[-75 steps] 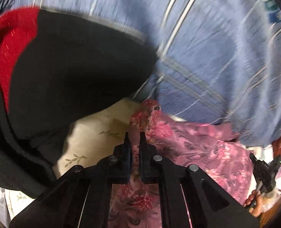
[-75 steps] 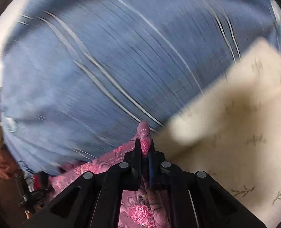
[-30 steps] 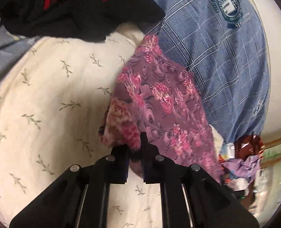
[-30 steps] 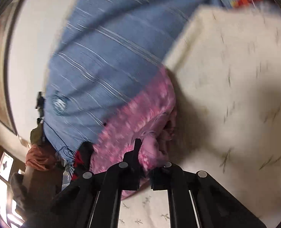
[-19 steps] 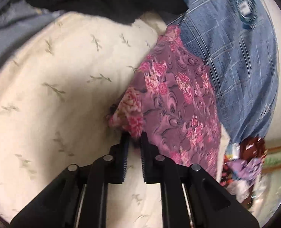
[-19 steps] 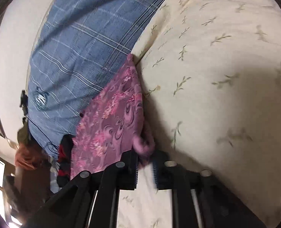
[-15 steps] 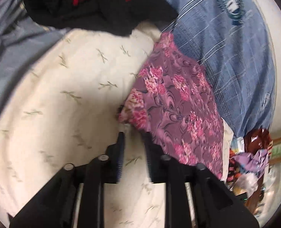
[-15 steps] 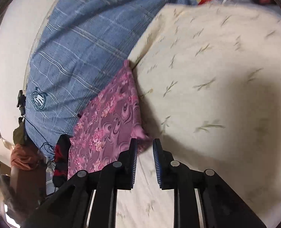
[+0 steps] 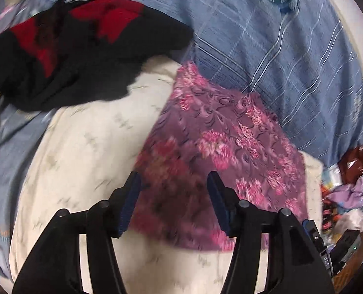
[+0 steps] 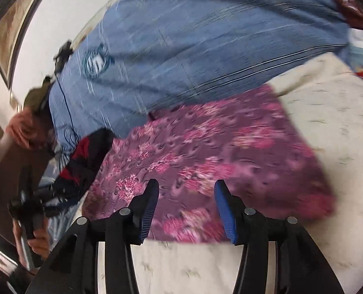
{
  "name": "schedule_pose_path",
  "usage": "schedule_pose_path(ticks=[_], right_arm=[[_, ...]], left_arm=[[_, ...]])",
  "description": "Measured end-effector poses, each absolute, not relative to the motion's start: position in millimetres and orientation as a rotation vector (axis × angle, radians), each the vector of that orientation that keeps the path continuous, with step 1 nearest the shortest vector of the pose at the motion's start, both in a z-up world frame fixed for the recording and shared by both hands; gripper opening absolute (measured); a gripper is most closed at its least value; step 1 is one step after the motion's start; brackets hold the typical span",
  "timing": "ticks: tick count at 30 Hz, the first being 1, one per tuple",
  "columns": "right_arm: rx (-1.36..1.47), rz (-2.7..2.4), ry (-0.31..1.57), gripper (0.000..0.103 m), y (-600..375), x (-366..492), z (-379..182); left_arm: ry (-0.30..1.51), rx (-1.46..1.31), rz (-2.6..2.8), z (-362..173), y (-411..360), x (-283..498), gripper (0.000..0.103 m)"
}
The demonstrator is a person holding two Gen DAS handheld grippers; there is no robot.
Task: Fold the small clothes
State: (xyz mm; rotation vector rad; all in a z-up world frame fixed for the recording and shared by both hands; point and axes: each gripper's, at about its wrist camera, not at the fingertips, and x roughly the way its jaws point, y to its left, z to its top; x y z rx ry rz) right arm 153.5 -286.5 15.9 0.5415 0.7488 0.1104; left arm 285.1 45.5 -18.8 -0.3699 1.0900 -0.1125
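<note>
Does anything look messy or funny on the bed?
The black and red garment lies crumpled in a heap beside the pink floral cloth, not folded. The floral cloth lies flat but skewed, one edge overlapping the blue plaid blanket.

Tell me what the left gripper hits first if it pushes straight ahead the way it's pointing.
Most likely the purple floral garment. The left gripper is open, and that cloth fills the gap between its fingers, lying on the cream leaf-print sheet. Depth is hard to judge through the fisheye blur.
</note>
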Motion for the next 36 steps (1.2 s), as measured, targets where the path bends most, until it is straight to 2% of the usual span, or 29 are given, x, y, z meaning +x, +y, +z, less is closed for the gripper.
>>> schedule_pose_path(ticks=[4, 5, 6, 7, 9, 15, 26, 31, 36], right_arm=[[0.506, 0.057, 0.826, 0.049, -277.6, 177.8, -22.8], [0.522, 0.059, 0.839, 0.049, -279.1, 178.2, -34.7], [0.528, 0.071, 0.796, 0.049, -279.9, 173.4, -38.6], [0.534, 0.085, 0.767, 0.050, -280.9, 168.4, -37.9], [0.544, 0.095, 0.768, 0.051, -282.4, 166.4, -38.3], [0.537, 0.105, 0.757, 0.056, -281.6, 163.5, -37.7], [0.464, 0.061, 0.807, 0.057, -267.9, 173.8, -33.7], [0.285, 0.002, 0.865, 0.072, -236.6, 169.9, -26.3], [0.217, 0.028, 0.861, 0.075, -199.7, 157.2, -13.3]], left_arm=[[1.146, -0.261, -0.042, -53.9, 27.7, 314.4, 0.058], [1.150, -0.239, -0.033, -59.8, 25.8, 316.6, 0.061], [1.130, -0.193, -0.013, -65.2, 23.7, 317.6, 0.073], [1.119, -0.182, -0.010, -66.5, 23.8, 317.1, 0.078], [1.100, -0.186, -0.009, -68.9, 27.6, 315.1, 0.082], [1.089, -0.165, -0.019, -70.8, 32.8, 304.0, 0.082], [1.107, -0.091, -0.032, -66.9, 31.8, 261.0, 0.082], [1.128, -0.095, -0.085, -61.1, 42.7, 241.5, 0.082], [1.136, -0.249, -0.082, -46.1, 100.6, 252.4, 0.082]])
